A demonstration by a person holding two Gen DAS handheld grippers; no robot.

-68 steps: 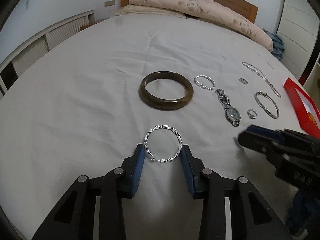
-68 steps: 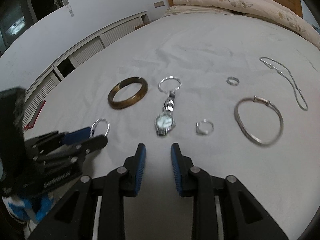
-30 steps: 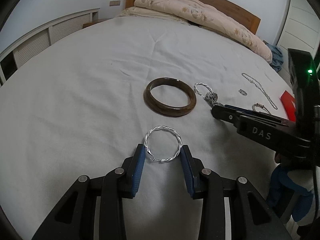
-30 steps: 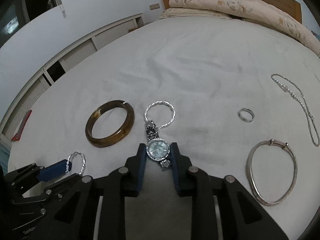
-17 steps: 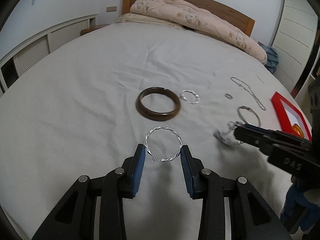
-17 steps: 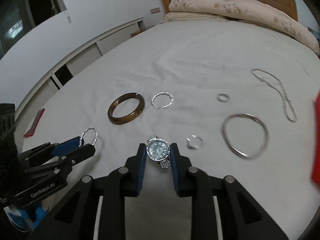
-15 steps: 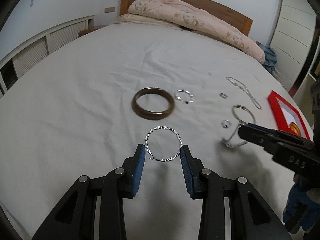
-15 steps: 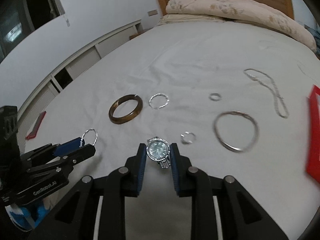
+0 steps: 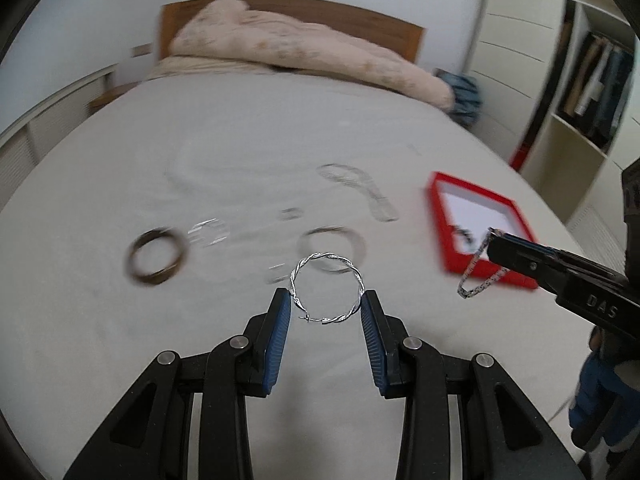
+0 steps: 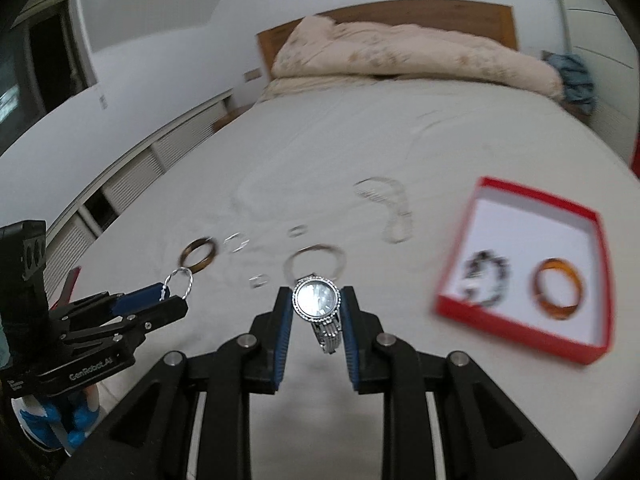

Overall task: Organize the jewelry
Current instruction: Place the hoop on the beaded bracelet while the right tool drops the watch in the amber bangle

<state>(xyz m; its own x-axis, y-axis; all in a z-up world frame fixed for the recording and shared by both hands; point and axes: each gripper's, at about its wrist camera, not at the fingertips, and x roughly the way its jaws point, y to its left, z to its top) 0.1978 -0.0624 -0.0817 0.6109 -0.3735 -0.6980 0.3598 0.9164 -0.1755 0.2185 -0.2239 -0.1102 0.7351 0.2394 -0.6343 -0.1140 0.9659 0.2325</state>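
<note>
Left tongs (image 9: 325, 312) grip the twisted hoop (image 9: 326, 289), right tongs (image 10: 316, 312) the watch (image 10: 317, 300); transfer step: next, lower both into the red box (image 10: 516, 320).

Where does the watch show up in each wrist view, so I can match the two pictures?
Left wrist view: the watch hangs at right, only its band showing, from the right gripper before the red box.
Right wrist view: the watch sits at centre, face toward the camera, clamped in the right gripper.
Shared landmark: the red box, right of centre in both.
</note>
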